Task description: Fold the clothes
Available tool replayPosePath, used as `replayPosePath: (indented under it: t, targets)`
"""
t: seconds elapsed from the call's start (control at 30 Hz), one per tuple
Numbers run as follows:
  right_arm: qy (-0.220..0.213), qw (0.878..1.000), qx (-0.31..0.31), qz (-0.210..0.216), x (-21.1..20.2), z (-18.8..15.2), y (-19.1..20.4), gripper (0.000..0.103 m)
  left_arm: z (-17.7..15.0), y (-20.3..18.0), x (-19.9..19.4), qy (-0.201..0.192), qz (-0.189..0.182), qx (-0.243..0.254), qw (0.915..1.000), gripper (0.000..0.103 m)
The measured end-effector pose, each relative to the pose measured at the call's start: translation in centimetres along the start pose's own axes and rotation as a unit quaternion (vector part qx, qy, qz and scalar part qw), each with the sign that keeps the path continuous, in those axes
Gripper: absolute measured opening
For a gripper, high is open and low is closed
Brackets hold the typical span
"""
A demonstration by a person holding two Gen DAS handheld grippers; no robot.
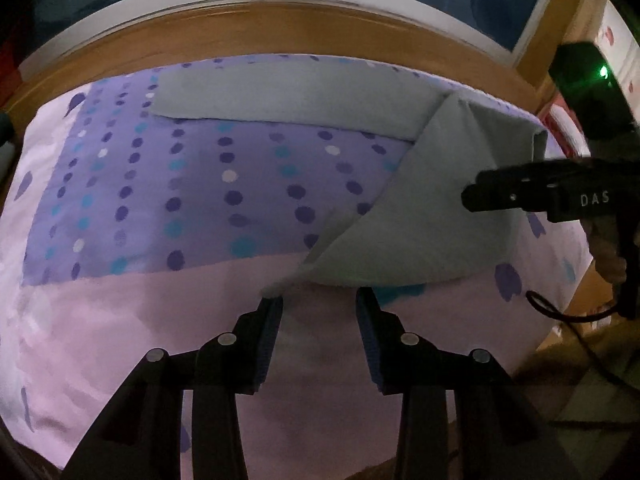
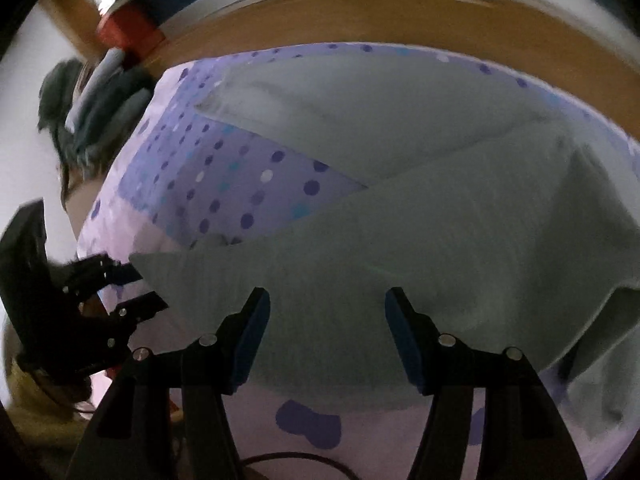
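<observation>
Left wrist view: the left gripper (image 1: 320,300) stands with its jaws spread and nothing between them, poised just short of the near corner of a pale grey-green garment (image 1: 400,216). The blue ribbed pads (image 1: 270,340) are clear of the cloth; the corner tip lies immediately ahead and slightly toward the left finger.

The garment lies on a bed cover (image 1: 120,320) of lilac cloth with a violet panel of dotted rows. One long strip runs along the far edge of the bed beside the wooden frame (image 1: 280,36); a second flap is turned over diagonally, its long axis running from the far right corner down to the near point in front of the left gripper. The fabric looks soft, matte and thin, with crisp fold lines and a limp, slightly curled hem.

Right wrist view: the right gripper (image 2: 326,300) is likewise spread and empty, hovering over the broad middle of the garment (image 2: 400,220), which fills the field ahead and drapes off to the right. The left gripper (image 2: 152,292) shows at the left, at the flap's tip.

Assessment: the left gripper is the nearer to the free corner, and the coming pinch depends on closing that small forward gap. Thin cloth may slip or gather bed cover with it.
</observation>
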State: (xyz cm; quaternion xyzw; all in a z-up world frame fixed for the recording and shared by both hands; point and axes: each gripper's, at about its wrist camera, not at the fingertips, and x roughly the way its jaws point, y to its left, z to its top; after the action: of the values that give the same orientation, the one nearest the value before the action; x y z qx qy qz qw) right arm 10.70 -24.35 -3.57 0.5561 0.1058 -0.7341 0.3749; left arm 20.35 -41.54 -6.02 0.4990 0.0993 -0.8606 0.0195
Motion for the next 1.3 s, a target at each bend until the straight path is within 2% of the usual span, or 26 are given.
replayPosePath:
  t: [0.13,0.2,0.3,0.4,0.5,0.57,0.73,0.8,0.9,0.93,0.97,1.03,1.07,1.17,1.27,1.3]
  targets:
    - [-0.006,0.999,0.03,0.009,-0.2,1.8,-1.6,0.061,0.4,-0.4,-0.6,-0.01,0.008,0.008,0.9999,0.038]
    - [0.0,0.997,0.074,0.015,0.0,3.0,-3.3,0.061,0.3,-0.2,-1.2,-0.021,0.015,0.012,0.9996,0.038]
    - [0.03,0.989,0.145,0.03,1.0,3.8,-4.8,0.061,0.3,0.4,-1.4,-0.027,0.008,0.014,0.9995,0.039]
    - [0.064,0.982,0.169,0.053,2.3,4.1,-4.1,0.061,0.7,0.9,-0.7,-0.025,-0.008,0.025,0.9993,0.039]
    - [0.069,0.981,0.181,0.008,2.9,4.6,-2.6,0.063,1.4,1.0,0.1,-0.025,-0.042,0.05,0.9975,0.039]
    - [0.07,0.979,0.192,-0.026,3.2,4.9,-1.6,0.069,1.7,0.8,0.6,-0.022,-0.069,0.068,0.995,0.039]
    - [0.086,0.97,0.148,-0.173,5.4,5.5,2.5,0.073,2.1,0.2,1.8,-0.019,-0.116,0.121,0.9857,0.041]
    - [0.066,0.968,0.146,-0.192,5.5,5.5,3.5,0.066,2.5,0.3,2.0,-0.022,-0.134,0.129,0.9823,0.043]
    - [0.055,0.969,0.147,-0.19,5.2,5.5,4.0,0.041,3.1,0.6,2.5,-0.026,-0.166,0.132,0.9768,0.044]
    - [0.048,0.969,0.15,-0.192,5.0,5.4,4.0,0.025,3.3,0.8,2.6,-0.028,-0.183,0.13,0.9741,0.044]
    - [0.041,0.968,0.154,-0.195,4.9,5.2,4.0,0.014,3.6,0.9,2.7,-0.03,-0.202,0.126,0.9707,0.044]
    - [0.026,0.966,0.17,-0.193,4.4,4.8,3.3,0.004,4.0,1.3,3.0,-0.031,-0.242,0.115,0.9631,0.031]
    - [0.013,0.966,0.194,-0.171,3.9,4.4,2.5,0.004,4.3,1.5,3.0,-0.032,-0.255,0.109,0.9601,0.022]
    - [-0.029,0.964,0.237,-0.118,2.2,3.7,1.0,0.003,5.3,1.9,2.4,-0.043,-0.275,0.109,0.9543,0.015]
    - [-0.077,0.962,0.254,-0.068,-0.1,4.0,0.3,0.003,6.8,2.4,0.6,-0.07,-0.283,0.116,0.9495,0.014]
    - [-0.093,0.96,0.258,-0.052,-0.7,4.6,0.2,0.003,7.4,2.8,0.2,-0.078,-0.275,0.116,0.9512,0.014]
